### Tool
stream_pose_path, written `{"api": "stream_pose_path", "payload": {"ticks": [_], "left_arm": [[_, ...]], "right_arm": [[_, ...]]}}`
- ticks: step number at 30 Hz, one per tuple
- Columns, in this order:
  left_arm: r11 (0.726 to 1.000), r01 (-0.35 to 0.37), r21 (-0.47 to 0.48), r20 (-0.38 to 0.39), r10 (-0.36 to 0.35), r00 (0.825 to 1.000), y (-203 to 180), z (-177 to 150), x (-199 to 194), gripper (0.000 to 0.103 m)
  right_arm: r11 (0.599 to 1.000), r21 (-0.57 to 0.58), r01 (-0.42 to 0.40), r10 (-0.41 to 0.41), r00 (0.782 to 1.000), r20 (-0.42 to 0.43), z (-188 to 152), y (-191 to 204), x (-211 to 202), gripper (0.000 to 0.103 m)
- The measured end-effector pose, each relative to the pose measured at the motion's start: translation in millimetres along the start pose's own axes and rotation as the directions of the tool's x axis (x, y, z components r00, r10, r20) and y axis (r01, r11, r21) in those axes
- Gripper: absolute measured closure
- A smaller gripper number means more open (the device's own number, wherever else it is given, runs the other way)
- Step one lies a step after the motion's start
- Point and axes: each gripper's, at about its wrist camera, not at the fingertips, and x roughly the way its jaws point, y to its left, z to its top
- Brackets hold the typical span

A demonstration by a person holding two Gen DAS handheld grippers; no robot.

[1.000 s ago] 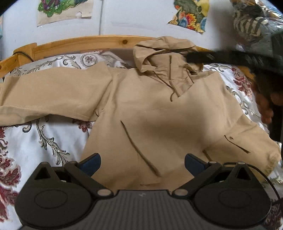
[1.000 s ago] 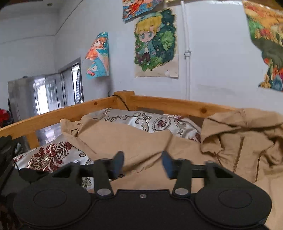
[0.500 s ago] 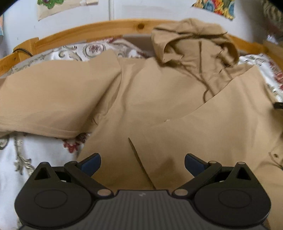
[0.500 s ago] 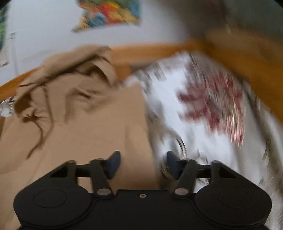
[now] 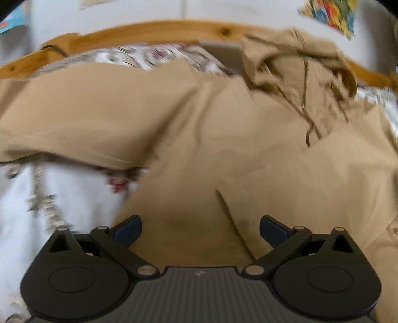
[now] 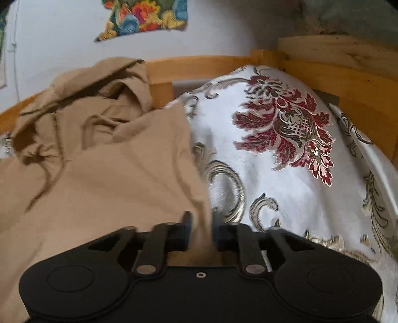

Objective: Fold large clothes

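A tan hooded jacket (image 5: pixel 223 139) lies spread front-up on the bed, hood (image 5: pixel 293 64) toward the headboard, one sleeve (image 5: pixel 74 116) stretched out to the left. My left gripper (image 5: pixel 200 229) is open and empty, low over the jacket's lower front. In the right wrist view the jacket (image 6: pixel 112 161) fills the left half, and my right gripper (image 6: pixel 201 232) is shut on the jacket's right edge, with cloth pinched between the fingers.
The bed has a white bedspread (image 6: pixel 286 174) with red and grey floral patterns. A wooden bed frame (image 5: pixel 149 29) curves along the far side and the right side (image 6: pixel 348 82). Posters (image 6: pixel 144 17) hang on the white wall.
My right gripper has dropped to the jacket's right edge and closed on the cloth. My left gripper has moved closer over the jacket, still open.
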Motion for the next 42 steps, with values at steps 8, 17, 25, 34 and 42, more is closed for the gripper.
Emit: {"api": "stream_pose_path", "payload": {"ticks": [8,17,25,34,42], "left_arm": [[0.949,-0.200,-0.242,0.145,0.239,0.960,79.0,32.2,-61.1,0.001],[0.759,-0.434,-0.485,0.046,0.518,0.854,180.4,71.5,-69.3,0.001],[0.667,-0.572,-0.478,-0.002,0.650,0.760,197.4,100.5,-43.4,0.029],[0.622,-0.501,-0.602,-0.006,0.623,0.782,209.2,91.7,-50.9,0.099],[0.796,-0.342,-0.499,0.360,0.549,0.754,142.8,109.1,-115.7,0.102]], "right_arm": [[0.993,-0.037,-0.109,0.110,0.993,0.039,-33.0,48.6,-79.7,0.024],[0.973,-0.022,-0.228,0.227,0.972,-0.053,-73.1,93.1,-153.8,0.009],[0.951,-0.048,-0.305,0.302,0.951,-0.060,-83.1,114.6,-167.5,0.006],[0.935,-0.009,-0.354,0.354,0.935,-0.039,-81.2,108.4,-169.9,0.007],[0.941,0.014,-0.339,0.339,0.941,0.009,-79.3,94.5,-175.3,0.008]]}}
